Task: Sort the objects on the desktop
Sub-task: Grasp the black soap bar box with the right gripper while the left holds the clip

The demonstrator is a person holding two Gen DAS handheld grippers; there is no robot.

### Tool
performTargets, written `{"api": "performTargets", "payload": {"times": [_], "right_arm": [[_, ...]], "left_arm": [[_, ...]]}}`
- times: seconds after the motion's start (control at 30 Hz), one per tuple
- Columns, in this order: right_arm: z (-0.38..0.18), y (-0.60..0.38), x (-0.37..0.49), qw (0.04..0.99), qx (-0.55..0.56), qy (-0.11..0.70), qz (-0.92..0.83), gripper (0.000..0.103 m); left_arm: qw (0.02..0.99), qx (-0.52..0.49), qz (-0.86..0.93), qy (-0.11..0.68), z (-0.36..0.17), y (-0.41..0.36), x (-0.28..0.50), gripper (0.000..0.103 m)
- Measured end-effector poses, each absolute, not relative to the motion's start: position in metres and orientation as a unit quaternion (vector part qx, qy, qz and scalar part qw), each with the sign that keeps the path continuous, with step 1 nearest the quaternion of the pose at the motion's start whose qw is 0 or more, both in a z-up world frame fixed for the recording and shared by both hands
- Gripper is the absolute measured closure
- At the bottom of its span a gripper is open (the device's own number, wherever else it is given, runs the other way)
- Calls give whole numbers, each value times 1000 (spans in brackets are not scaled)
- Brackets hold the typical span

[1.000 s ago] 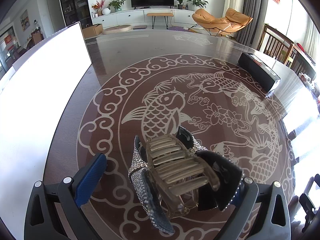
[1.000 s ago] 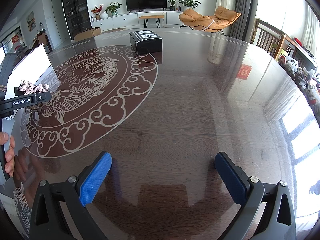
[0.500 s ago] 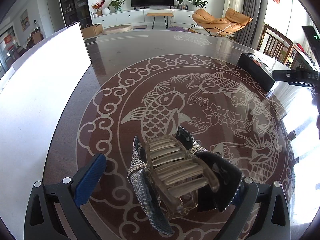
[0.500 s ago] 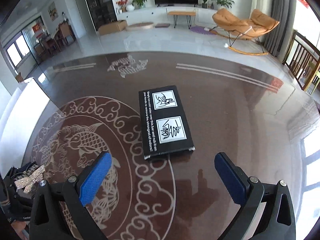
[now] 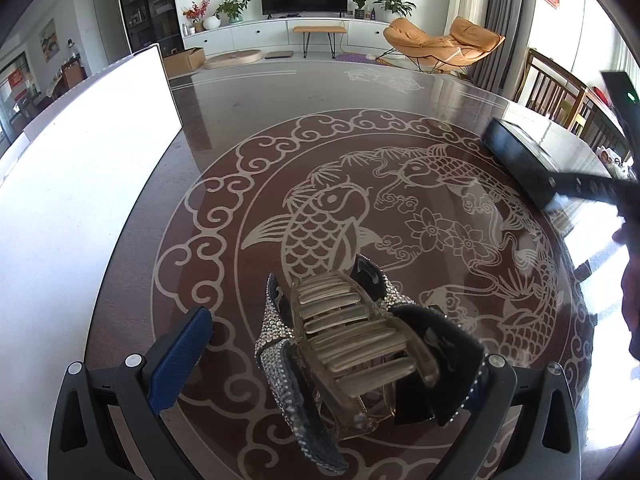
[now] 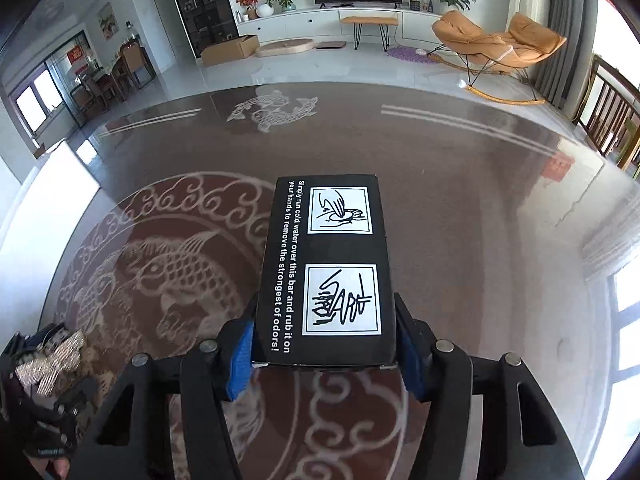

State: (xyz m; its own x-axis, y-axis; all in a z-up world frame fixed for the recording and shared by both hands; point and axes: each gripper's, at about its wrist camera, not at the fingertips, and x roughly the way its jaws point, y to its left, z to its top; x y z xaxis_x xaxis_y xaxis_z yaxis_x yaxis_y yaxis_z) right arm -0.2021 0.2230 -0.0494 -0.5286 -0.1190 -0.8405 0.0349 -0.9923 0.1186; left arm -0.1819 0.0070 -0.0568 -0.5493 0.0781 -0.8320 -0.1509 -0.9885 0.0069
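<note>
Your right gripper is closing on the black box: the near end of the box sits between the blue pads, which look to be at its long sides or just touching. I read that as a side grip on the short end, chosen because the box lies lengthwise along your pointing line, far end toward 12 o'clock. The printed top face is up and the box looks flat on the table.

Your left gripper isn't clamped. The left pad stands clear of the hair clips, with the table visible in the gap; the clips lean against the right finger at about 4 o'clock in the left wrist view. Whether that finger carries them or they sit on the table, I can't tell.

Room to move:
- Right wrist view: bare table from 12 through 3 o'clock, and the far table edge is well beyond the box. Nothing to snag on there.
- At 8 o'clock in that view, your left gripper and the clips are near. Don't swing the box that way.
- Left wrist view: the white board fills 9 to 11 o'clock, and its edge comes close to the left finger. The box is at 2 o'clock, well apart from the clips.

Before lifting, I'd check that both pads are seated.
</note>
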Motion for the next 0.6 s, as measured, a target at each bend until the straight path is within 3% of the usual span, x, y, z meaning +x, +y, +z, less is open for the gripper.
{"api": "performTargets", "payload": {"times": [0.3, 0.43, 0.6], "right_arm": [[-57, 172, -22, 40, 450, -16, -892, 43], [-60, 159, -3, 29, 438, 5, -899, 42], [-63, 156, -3, 23, 437, 13, -899, 32]], "left_arm": [[65, -470, 879, 38, -57, 7, -182, 0], [65, -470, 879, 38, -57, 7, -182, 0], [65, -470, 879, 38, -57, 7, -182, 0]]}}
